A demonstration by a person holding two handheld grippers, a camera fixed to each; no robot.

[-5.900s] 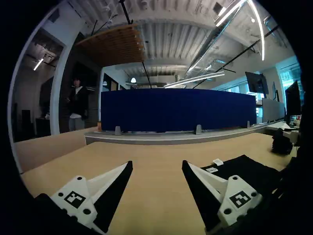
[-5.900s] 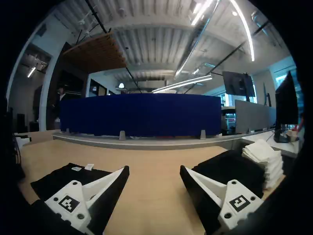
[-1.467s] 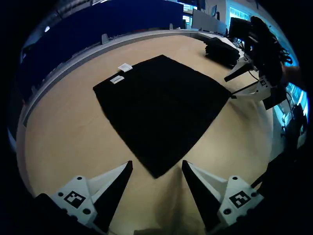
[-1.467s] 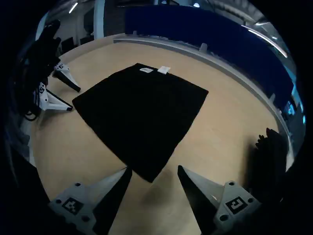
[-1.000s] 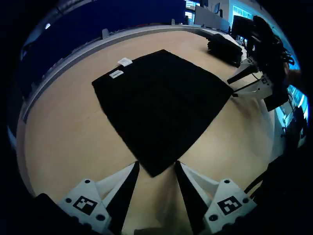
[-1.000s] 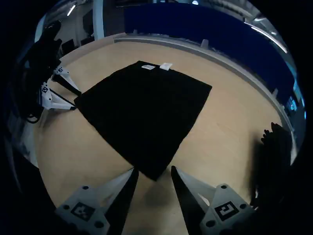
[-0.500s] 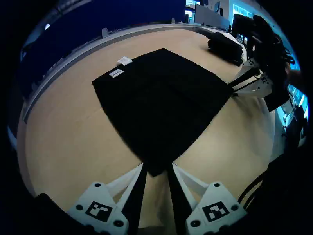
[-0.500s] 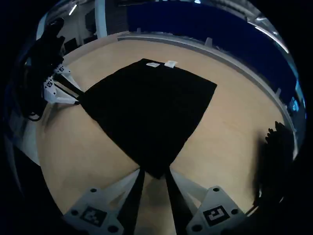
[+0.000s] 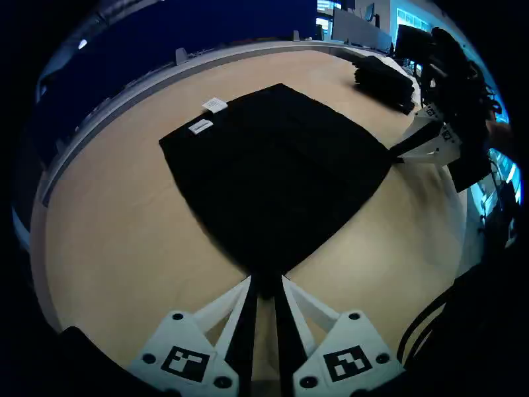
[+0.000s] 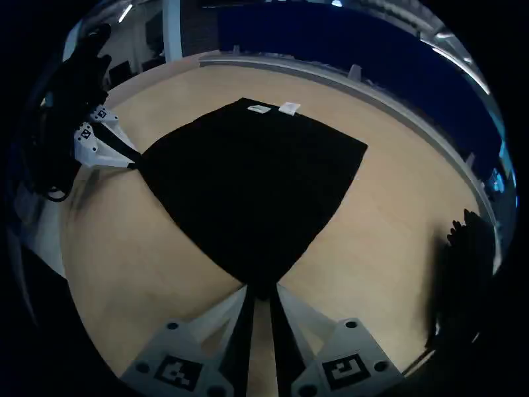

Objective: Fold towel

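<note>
Left gripper (image 9: pixel 264 286): tilted downward, both fingers drawn in and pinching one corner of the towel (image 9: pixel 278 172). Right gripper (image 10: pixel 261 291): same downward tilt, fingers likewise pressed on the neighbouring corner. The two grippers are well apart, tips pointing inward toward each other.

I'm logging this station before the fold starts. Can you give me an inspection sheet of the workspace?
Surface: light wood table.
Job's things: black towel spread flat, with two white tags at its far edge.
Clutter: dark folded stack at the table's far end.
Tools: left tool shut on the towel's near corner; right tool shut on a neighbouring corner.
Cables: dark cable looping at the lower right of the left gripper view.
Surroundings: blue partition behind the table.
</note>
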